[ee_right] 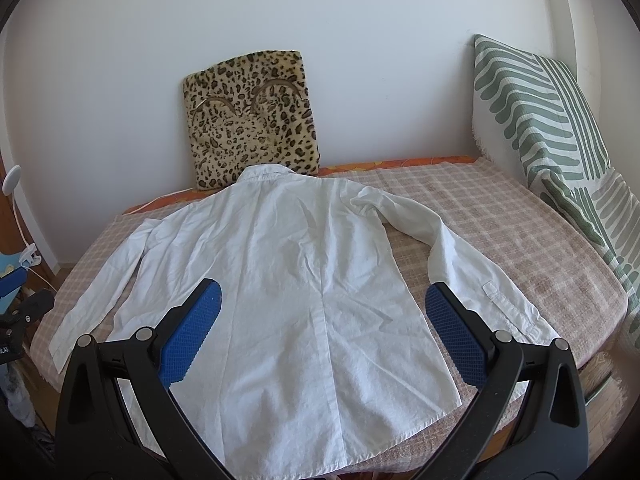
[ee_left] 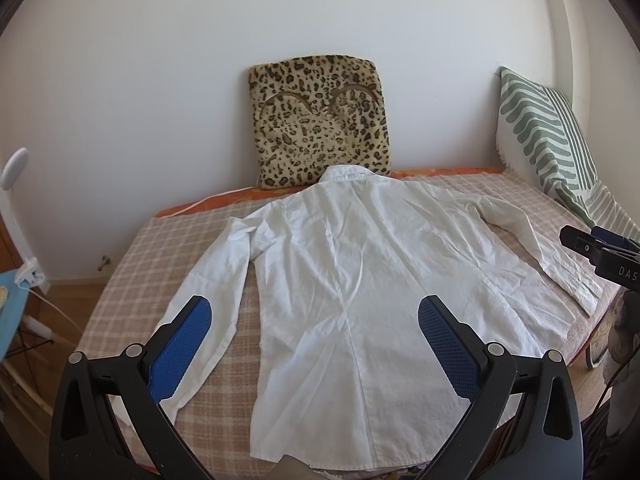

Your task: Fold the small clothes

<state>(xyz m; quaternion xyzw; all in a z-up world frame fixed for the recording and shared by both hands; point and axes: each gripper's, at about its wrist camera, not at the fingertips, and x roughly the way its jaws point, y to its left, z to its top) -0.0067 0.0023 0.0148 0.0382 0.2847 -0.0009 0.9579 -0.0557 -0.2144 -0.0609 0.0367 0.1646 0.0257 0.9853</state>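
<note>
A white long-sleeved shirt (ee_left: pixel 352 280) lies flat, back up, on a bed with a pink checked cover (ee_left: pixel 132 272); collar at the far end, both sleeves spread outward. It also shows in the right wrist view (ee_right: pixel 288 280). My left gripper (ee_left: pixel 314 312) hovers open and empty above the shirt's lower half. My right gripper (ee_right: pixel 322 300) hovers open and empty above the lower half too; its black body shows at the right edge of the left wrist view (ee_left: pixel 600 252).
A leopard-print cushion (ee_left: pixel 320 120) leans on the white wall behind the collar. A green-striped pillow (ee_right: pixel 540 120) stands at the bed's right end. A white clamp lamp (ee_left: pixel 16 208) and blue board (ee_left: pixel 12 300) stand left of the bed.
</note>
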